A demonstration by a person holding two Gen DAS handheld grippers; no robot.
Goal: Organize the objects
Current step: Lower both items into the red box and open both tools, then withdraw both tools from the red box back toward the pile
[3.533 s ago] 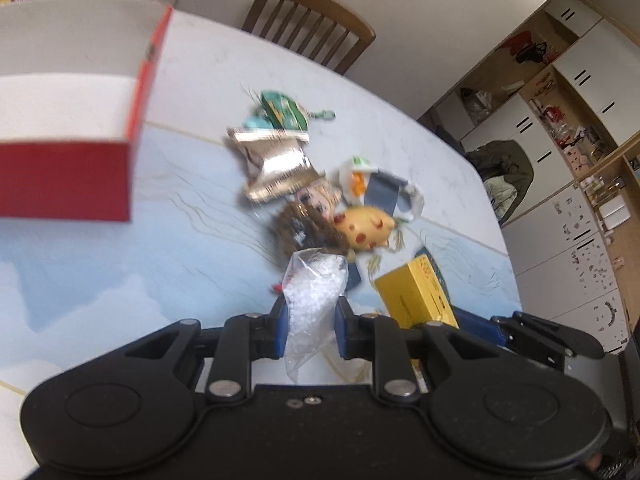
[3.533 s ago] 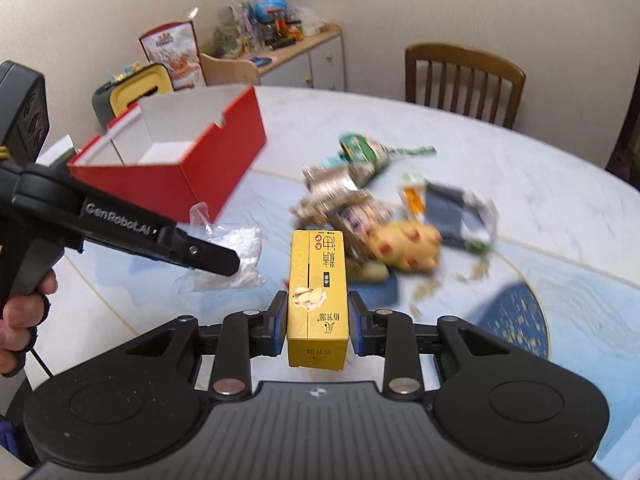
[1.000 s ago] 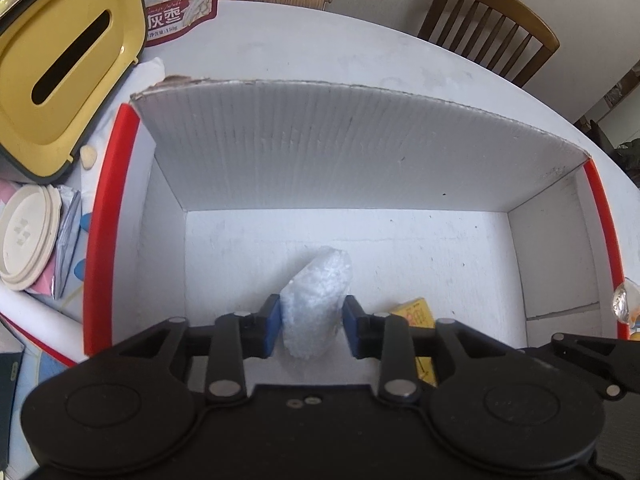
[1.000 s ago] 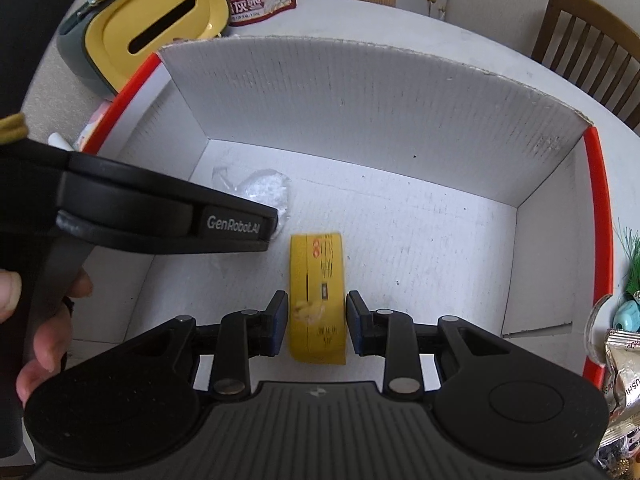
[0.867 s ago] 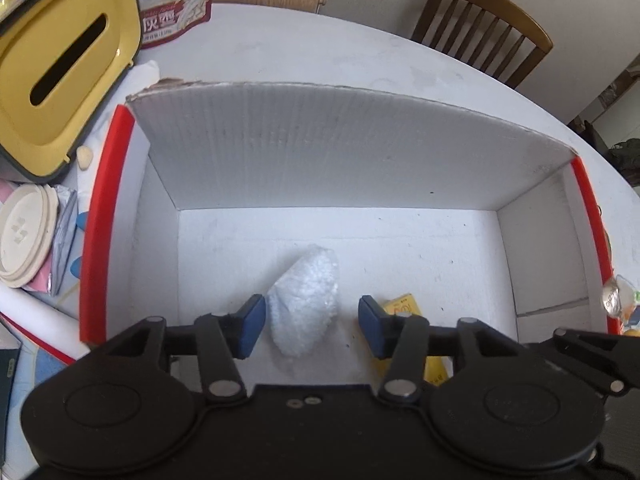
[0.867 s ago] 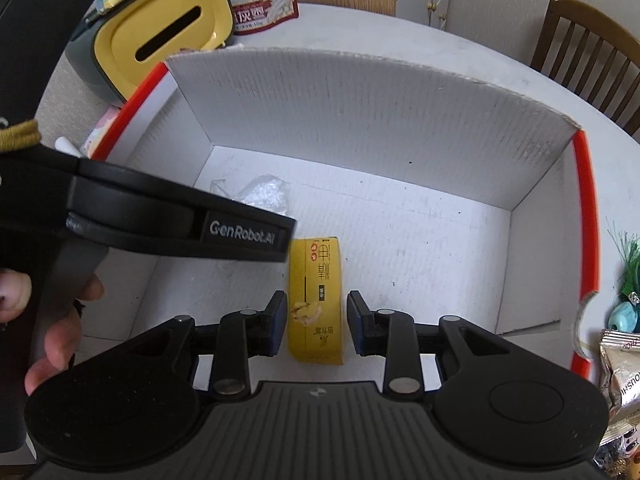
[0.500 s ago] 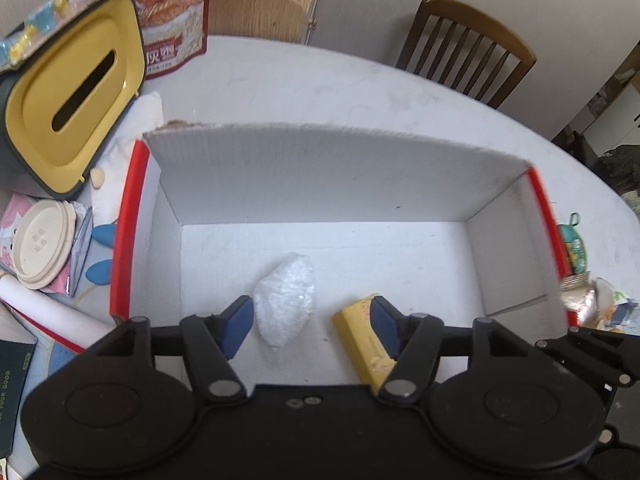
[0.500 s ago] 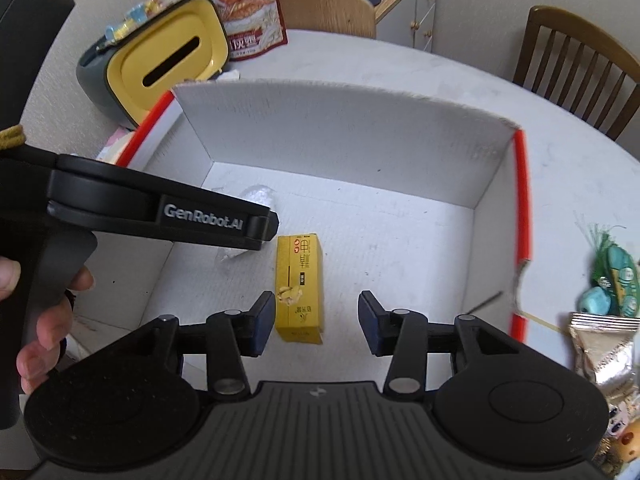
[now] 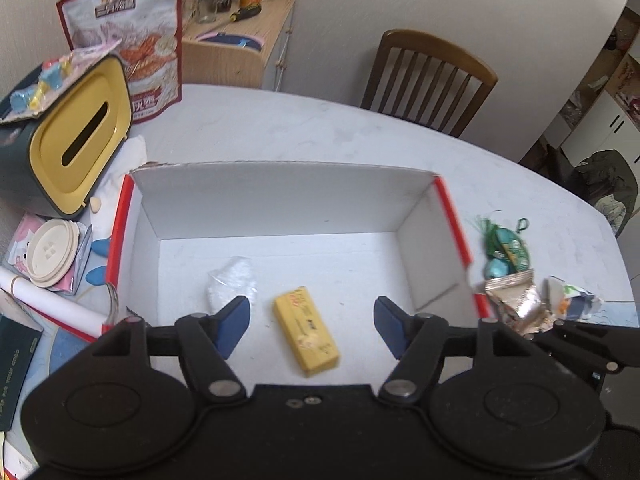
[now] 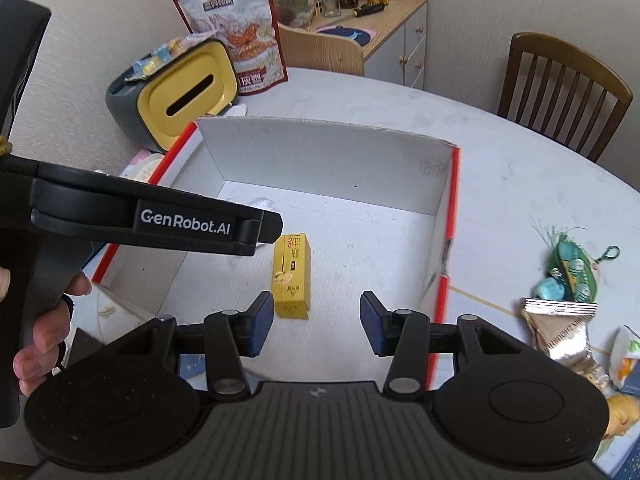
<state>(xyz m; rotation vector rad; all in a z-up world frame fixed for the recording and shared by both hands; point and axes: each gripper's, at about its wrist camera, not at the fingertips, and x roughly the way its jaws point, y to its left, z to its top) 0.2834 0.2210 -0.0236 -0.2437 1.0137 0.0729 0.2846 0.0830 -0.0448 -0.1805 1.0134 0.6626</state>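
Fingers (image 9: pixel 234 326) opening, empty, angled down over box (image 9: pixel 280 200)

One red box (image 9: pixel 450 216) holding two items: one yellow carton (image 9: pixel 306 330), one clear plastic bag (image 9: pixel 232 280). One tissue holder (image 9: pixel 76 142), one snack bag (image 9: pixel 132 40), one chair (image 9: pixel 428 80) (pile at right uncountable).

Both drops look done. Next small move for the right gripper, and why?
Probably swing the right gripper right, out over the box rim, toward the silver snack packet. Its jaws are opening with nothing between them; the yellow carton and clear bag already lie on the box floor, while loose items remain outside.
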